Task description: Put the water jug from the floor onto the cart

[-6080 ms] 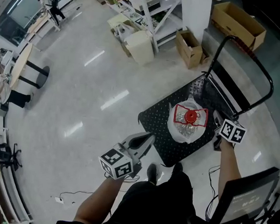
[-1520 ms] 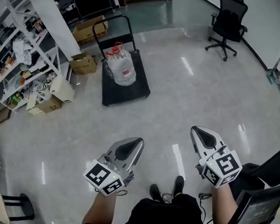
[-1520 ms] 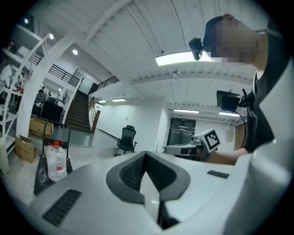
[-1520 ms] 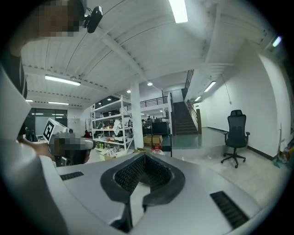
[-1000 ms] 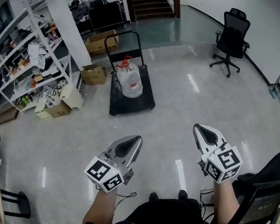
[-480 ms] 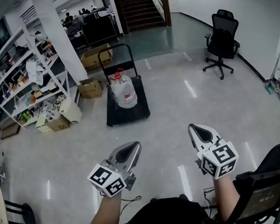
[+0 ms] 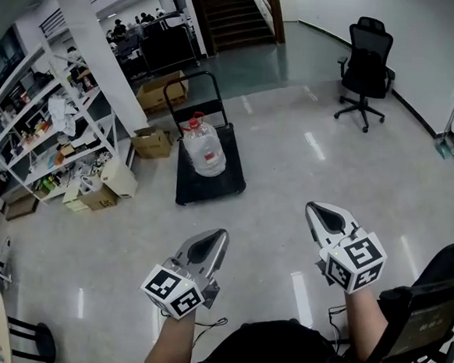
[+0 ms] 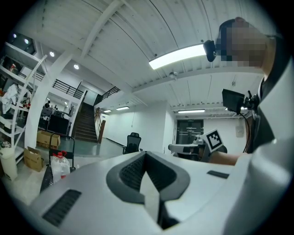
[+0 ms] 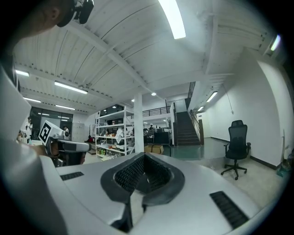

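We held both grippers level above the floor (image 7: 292, 154), well short of the cart (image 7: 211, 190). The left gripper (image 7: 219, 236) had its jaws pressed together with nothing between them, and the right gripper (image 7: 314, 210) was likewise fully closed and empty. The water jug (image 7: 206, 148) stood upright on the cart's black deck, toward the end with the looped handle (image 7: 190, 78), its red cap on top.

A stretch of glossy grey floor lay between us and the cart. To the cart's left sat an open cardboard box (image 7: 153, 142), and behind the handle a larger cardboard carton (image 7: 160, 92). A white shelving rack (image 7: 40, 115), crowded with clutter, ran along the left side, with more boxes at its foot and a white pillar (image 7: 96, 53) beside it. A black office chair (image 7: 367, 66) stood well apart to the right, near the wall. A staircase (image 7: 234, 11) rose at the far end. A thin cable (image 7: 214, 323) lay on the floor just by our feet.
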Tool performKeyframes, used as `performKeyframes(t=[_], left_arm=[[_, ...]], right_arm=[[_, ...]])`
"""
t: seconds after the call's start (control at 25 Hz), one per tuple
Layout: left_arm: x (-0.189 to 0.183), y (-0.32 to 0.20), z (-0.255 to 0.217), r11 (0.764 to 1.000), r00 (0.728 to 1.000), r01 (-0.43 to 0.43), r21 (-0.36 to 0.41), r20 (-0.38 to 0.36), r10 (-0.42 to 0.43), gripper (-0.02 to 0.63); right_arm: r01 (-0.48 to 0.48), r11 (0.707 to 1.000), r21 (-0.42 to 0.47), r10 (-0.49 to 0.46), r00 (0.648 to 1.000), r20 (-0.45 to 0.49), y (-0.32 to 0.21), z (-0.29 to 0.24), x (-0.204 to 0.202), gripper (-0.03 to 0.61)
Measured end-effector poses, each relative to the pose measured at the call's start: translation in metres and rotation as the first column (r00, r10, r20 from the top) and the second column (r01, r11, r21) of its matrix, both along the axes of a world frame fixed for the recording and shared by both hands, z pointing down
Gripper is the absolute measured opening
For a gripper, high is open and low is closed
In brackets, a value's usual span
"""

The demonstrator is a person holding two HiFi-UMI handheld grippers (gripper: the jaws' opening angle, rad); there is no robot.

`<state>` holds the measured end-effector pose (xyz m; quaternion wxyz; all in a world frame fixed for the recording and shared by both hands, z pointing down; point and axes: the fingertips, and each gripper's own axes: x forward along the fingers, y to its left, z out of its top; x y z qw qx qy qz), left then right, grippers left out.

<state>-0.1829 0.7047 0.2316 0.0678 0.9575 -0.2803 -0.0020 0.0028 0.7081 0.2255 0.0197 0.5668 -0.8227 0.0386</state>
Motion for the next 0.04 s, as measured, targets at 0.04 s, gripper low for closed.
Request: performKeyframes(t=[0.04], left_arm=[[0.0024, 0.0, 0.0004, 1.0, 1.0, -0.003, 0.001, 0.004, 0.003, 0.002]], right_arm=[[0.001, 1.0, -0.001, -0.001, 1.0, 0.002, -0.0005, 0.0003, 0.002, 0.0]])
